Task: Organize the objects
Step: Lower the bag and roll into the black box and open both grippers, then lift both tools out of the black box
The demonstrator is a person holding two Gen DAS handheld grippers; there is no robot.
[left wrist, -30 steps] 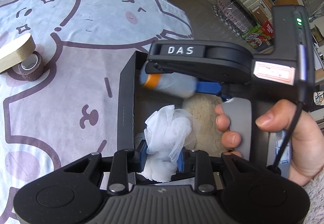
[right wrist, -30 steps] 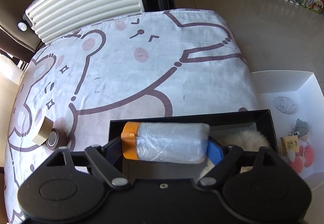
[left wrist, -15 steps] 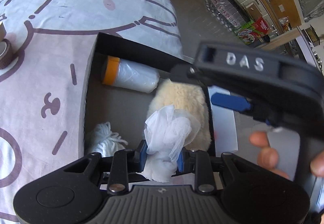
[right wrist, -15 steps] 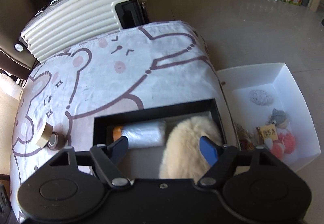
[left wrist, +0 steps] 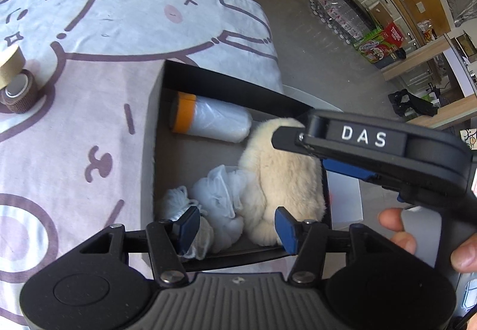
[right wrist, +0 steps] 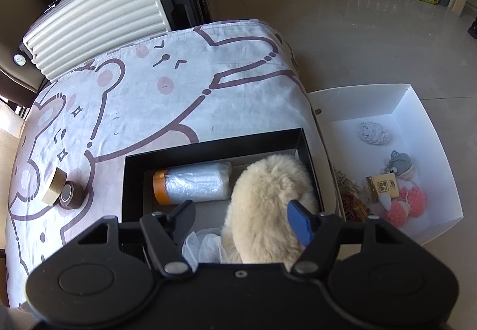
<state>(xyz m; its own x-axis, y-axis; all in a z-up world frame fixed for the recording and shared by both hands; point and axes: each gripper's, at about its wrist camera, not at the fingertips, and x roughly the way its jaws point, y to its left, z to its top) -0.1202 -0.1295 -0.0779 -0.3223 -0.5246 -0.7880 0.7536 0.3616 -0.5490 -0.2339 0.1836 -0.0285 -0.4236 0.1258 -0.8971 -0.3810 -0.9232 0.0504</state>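
Note:
A black box [left wrist: 208,78] [right wrist: 131,180] stands on the bear-print cloth. In it lie an orange-capped roll in clear plastic [left wrist: 208,119] [right wrist: 193,185], a cream fluffy pad [left wrist: 283,177] [right wrist: 265,204], a crumpled white mesh bag [left wrist: 220,195] [right wrist: 205,246] and white yarn [left wrist: 176,200]. My left gripper [left wrist: 235,225] is open and empty just above the mesh bag. My right gripper [right wrist: 243,221] is open and empty above the box; it also shows in the left wrist view [left wrist: 366,148] at right.
A tan tape roll [right wrist: 53,189] [left wrist: 10,66] and a brown tape roll [right wrist: 71,195] [left wrist: 19,91] sit on the cloth left of the box. A white box [right wrist: 399,109] of small knitted things stands on the floor at right. A ribbed suitcase [right wrist: 104,10] stands behind the table.
My left gripper has opened and dropped the white mesh bag into the box. My right gripper released the plastic-wrapped roll into the box and has drawn back and up.

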